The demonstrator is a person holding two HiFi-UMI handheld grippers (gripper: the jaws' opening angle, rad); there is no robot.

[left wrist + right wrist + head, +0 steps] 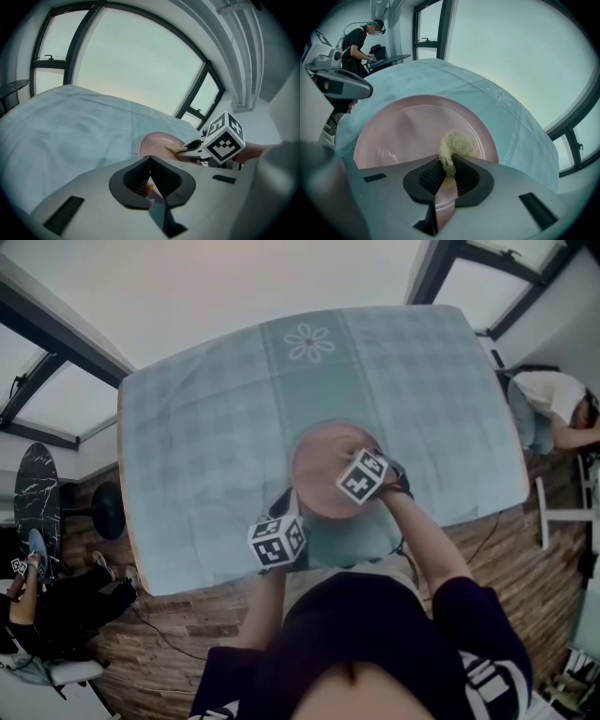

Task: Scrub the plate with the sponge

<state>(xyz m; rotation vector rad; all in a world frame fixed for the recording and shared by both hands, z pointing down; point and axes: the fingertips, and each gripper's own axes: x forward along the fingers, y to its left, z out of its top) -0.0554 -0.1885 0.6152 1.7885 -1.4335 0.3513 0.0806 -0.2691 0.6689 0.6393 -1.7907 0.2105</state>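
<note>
- We count one plate [323,465], pink, near the middle of the head view.
- We count one sponge [454,145], pale and fibrous.
- We count two grippers: the left gripper [149,159] and the right gripper [449,166].
- We count two marker cubes: the left cube [277,542] and the right cube [363,475].
- We count one table [206,456].
- We count two onlookers: one bystander [47,606] at lower left, another bystander [553,404] at upper right.
</note>
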